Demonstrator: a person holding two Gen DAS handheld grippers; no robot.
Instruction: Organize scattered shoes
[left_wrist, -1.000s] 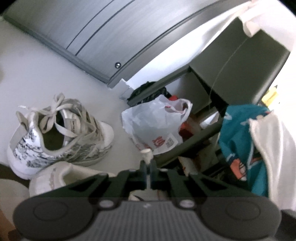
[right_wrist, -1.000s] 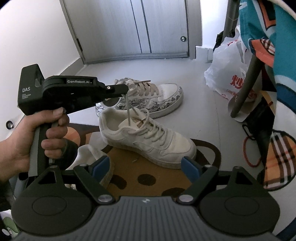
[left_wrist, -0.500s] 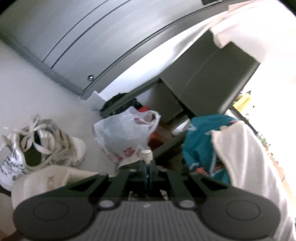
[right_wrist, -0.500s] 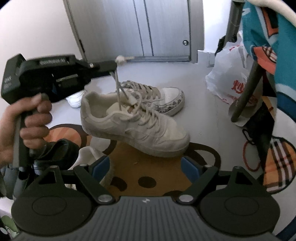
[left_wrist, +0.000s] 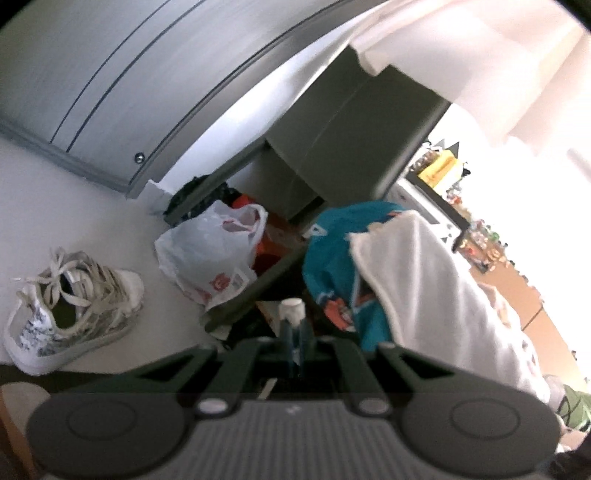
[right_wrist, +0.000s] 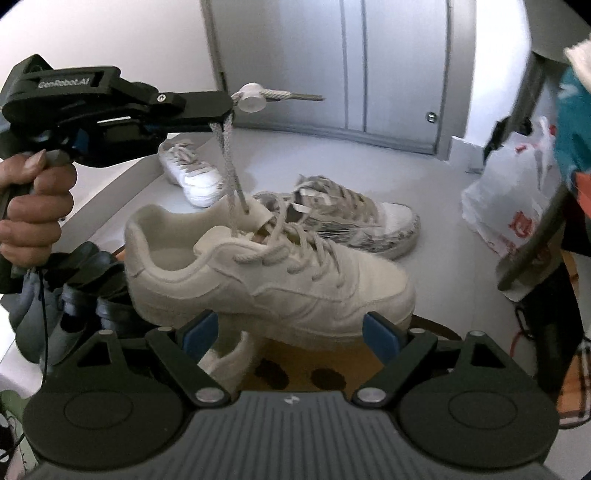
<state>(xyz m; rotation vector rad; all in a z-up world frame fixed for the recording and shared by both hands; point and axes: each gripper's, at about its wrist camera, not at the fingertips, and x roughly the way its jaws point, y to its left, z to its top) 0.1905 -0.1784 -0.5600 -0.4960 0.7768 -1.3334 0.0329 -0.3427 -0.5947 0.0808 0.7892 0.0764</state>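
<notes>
1. My left gripper (right_wrist: 236, 101) is pinched fully shut on the laces (right_wrist: 229, 162) of the cream sneaker (right_wrist: 273, 280). I hold it by the laces because they give a thin, easy bite, and the shoe hangs under the jaws, heel toward me and toe tipped slightly down.
2. My right gripper (right_wrist: 291, 332) stands wide open with nothing between its blue pads (right_wrist: 380, 334). It sits just below the hanging sneaker's sole, which I judge leaves it ready to steady or take the shoe.
3. The patterned sneaker (right_wrist: 354, 218) rests on the pale floor (right_wrist: 424, 177) just behind the hanging one, and a white sneaker (right_wrist: 192, 173) lies farther back near the left wall.
4. Open floor runs toward the grey door (right_wrist: 351, 62); that is my clearest room.
5. To the right, a plastic bag (right_wrist: 509, 206) and a slanted grey bar (right_wrist: 535, 240) crowd the edge. Dark shoes (right_wrist: 88, 295) sit low on my left, so swinging sideways risks a snag.
</notes>
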